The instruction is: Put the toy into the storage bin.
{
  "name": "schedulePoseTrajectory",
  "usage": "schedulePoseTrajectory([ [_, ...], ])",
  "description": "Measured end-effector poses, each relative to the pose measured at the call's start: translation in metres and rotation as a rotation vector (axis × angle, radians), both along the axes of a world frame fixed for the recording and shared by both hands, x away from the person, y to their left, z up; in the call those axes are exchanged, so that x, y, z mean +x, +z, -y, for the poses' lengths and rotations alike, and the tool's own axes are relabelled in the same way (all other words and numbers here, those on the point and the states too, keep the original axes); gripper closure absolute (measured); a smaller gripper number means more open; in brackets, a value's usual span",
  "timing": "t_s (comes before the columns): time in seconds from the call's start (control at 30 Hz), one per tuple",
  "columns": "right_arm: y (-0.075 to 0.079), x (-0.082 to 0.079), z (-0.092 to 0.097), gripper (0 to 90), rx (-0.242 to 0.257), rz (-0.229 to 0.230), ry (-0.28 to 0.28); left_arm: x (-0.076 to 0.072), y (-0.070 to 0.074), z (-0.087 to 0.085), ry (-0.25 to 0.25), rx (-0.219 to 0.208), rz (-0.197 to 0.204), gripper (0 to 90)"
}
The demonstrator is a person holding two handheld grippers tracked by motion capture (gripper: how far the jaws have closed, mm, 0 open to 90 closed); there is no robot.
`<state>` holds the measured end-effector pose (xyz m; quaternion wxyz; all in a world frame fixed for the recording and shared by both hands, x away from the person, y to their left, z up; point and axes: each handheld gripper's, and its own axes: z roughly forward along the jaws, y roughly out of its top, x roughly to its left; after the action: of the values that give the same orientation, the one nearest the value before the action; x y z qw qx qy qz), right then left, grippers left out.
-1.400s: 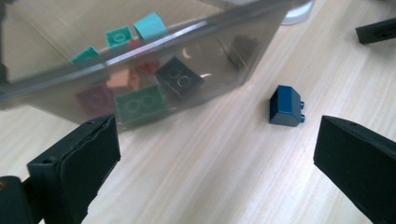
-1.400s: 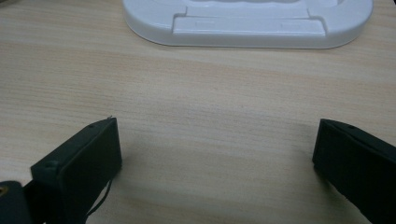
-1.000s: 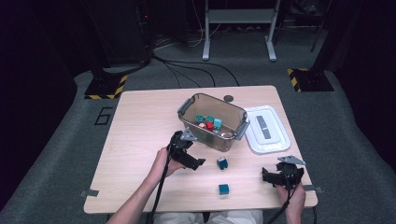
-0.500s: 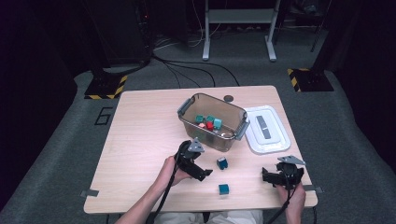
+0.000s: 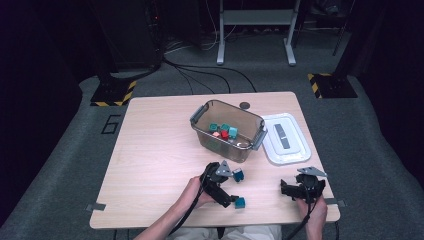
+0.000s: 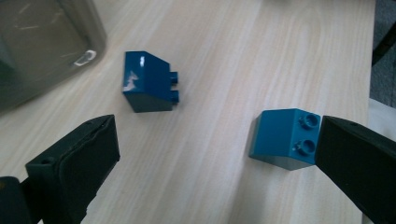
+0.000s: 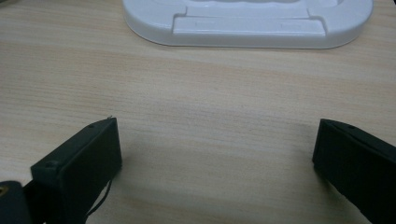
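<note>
On the wooden table, the left gripper has swung down from the bin, jaws wide around the nearer blue block, ready to close, while the right gripper rests open.

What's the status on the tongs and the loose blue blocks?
Left tongs open, one jaw against the near blue block. Right tongs open, idle before the white lid. Far blue block beside the clear bin; path unobstructed.

A light wooden table carries a clear bin, white lid and two blue blocks.
</note>
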<state>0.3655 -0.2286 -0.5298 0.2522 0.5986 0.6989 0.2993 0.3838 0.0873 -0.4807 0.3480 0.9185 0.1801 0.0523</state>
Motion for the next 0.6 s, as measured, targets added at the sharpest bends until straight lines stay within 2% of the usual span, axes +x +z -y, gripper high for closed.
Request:
schedulePoseTrajectory([
  [0.2, 0.000, 0.000, 0.000, 0.5, 0.001, 0.000, -0.001, -0.007, -0.007, 0.009, -0.025, -0.003, -0.013, 0.0],
  [0.47, 0.000, 0.000, 0.000, 0.5, 0.000, 0.000, -0.001, -0.012, -0.016, 0.018, -0.053, 0.039, -0.009, 0.5],
  [0.53, 0.000, 0.000, 0.000, 0.5, 0.001, 0.000, -0.001, -0.014, -0.018, 0.019, -0.055, 0.041, 0.005, 4.1],
  [0.6, 0.000, 0.000, 0.000, 0.5, 0.001, 0.000, -0.001, -0.016, -0.018, 0.018, -0.069, 0.038, 0.020, 15.3],
])
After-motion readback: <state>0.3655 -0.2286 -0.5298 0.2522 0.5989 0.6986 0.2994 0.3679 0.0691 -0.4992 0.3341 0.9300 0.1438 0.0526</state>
